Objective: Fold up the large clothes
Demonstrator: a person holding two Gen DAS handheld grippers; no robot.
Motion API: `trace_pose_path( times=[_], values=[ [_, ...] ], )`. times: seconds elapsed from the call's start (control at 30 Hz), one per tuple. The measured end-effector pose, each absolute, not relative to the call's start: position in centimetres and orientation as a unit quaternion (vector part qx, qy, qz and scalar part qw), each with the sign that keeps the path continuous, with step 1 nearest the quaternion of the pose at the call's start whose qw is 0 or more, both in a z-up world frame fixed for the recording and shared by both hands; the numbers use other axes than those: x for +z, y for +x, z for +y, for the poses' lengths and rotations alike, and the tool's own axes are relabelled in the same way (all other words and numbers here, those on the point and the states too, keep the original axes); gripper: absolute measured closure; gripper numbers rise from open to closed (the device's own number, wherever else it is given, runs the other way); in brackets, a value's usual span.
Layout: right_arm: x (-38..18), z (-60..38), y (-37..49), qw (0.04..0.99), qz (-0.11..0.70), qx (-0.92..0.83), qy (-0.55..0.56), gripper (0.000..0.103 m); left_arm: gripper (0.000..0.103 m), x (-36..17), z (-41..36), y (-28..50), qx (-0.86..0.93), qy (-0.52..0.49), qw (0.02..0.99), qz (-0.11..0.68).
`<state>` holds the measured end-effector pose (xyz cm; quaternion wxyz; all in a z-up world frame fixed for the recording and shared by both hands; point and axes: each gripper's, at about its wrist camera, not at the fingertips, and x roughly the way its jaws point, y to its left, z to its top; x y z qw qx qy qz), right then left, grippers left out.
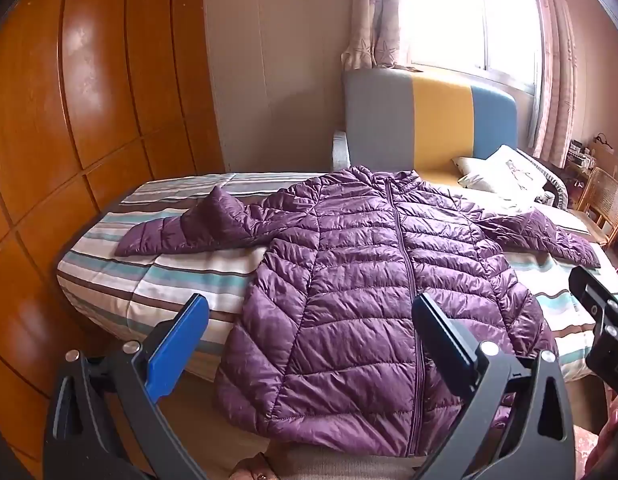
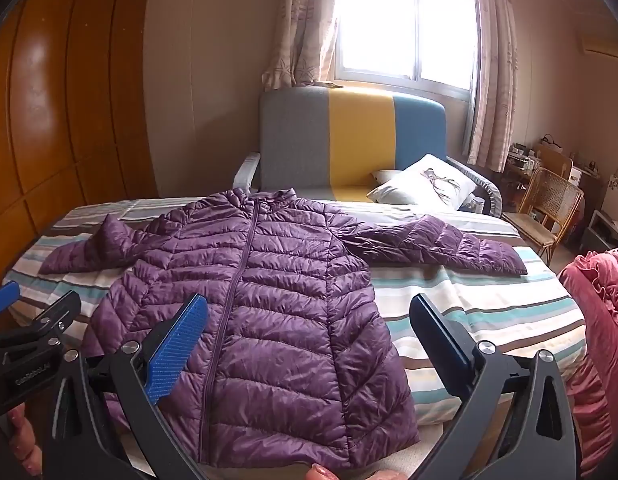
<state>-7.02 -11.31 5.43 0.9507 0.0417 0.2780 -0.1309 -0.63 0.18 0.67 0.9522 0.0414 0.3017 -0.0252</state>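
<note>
At nine o'clock in both wrist views, a wardrobe [image 1: 69,128] of glossy orange-brown wood is filling the left side. The bed [image 1: 157,276], under a striped cover of white, teal, grey and brown, is running from there across the middle. The jacket [image 1: 361,280], purple and quilted, is lying flat on the bed, front up and zipped, collar pointing toward twelve o'clock and hem hanging over the near edge at six. One sleeve is reaching toward nine o'clock with a raised bend in it; the other is stretching toward three o'clock.

The left gripper [image 1: 309,340] is hovering over the hem with its blue-padded jaws standing wide and nothing between them. The right gripper [image 2: 309,340] is doing likewise just beside it, wide apart and holding nothing, over the jacket's lower right part.

Beyond the collar, at twelve o'clock, a headboard [image 2: 349,140] in grey, yellow and blue is standing under a bright window [image 2: 405,24] with curtains. A pillow [image 2: 425,182] is resting at one o'clock. At three o'clock a cane chair [image 2: 549,208] is standing, and a pink blanket [image 2: 597,340] is lying at four o'clock.
</note>
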Motion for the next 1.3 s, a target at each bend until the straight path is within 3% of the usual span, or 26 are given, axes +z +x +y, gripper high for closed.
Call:
trace_pose_path(
  times=[1.3],
  values=[
    [5.32, -11.67, -6.95, 0.948, 0.283, -0.135, 0.048, 0.003, 0.002, 0.82, 0.26, -0.66, -0.036, 0.033, 0.951, 0.305]
  ],
)
